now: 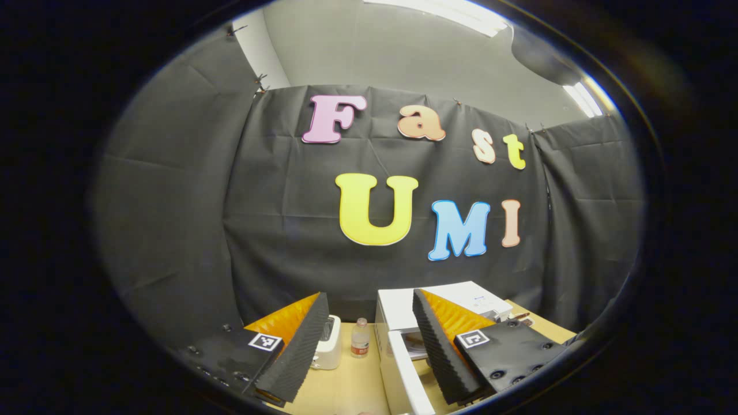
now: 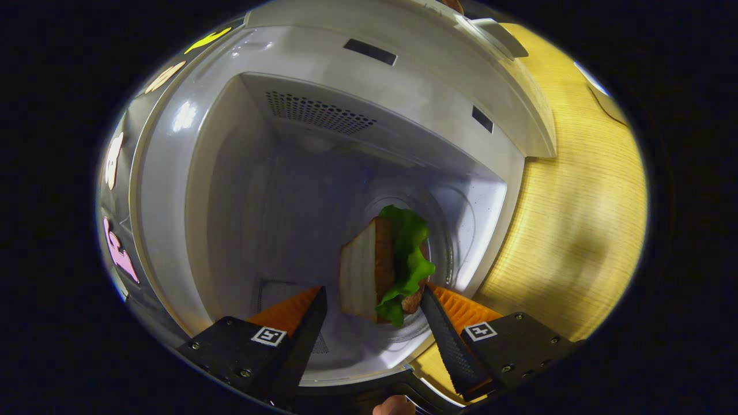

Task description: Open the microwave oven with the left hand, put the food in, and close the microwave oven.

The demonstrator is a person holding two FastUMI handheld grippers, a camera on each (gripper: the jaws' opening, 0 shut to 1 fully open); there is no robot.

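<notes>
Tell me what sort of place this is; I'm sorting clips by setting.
Probably a staged kitchen corner in a recording booth: a white microwave with its door open, a toaster and a small bottle stand on a wooden table against black cloth.

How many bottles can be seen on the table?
1. The bottle stands upright on the table, between the toaster and the microwave oven. Others may be hidden behind the fingers.

Surface (image 1: 346, 386): light wood-grain top. Standing directly on it: white microwave oven (image 1: 398, 323), door swung open; small white toaster (image 1: 327, 343) to its left; clear bottle (image 1: 360, 339) with a red label between toaster and microwave oven.
</notes>
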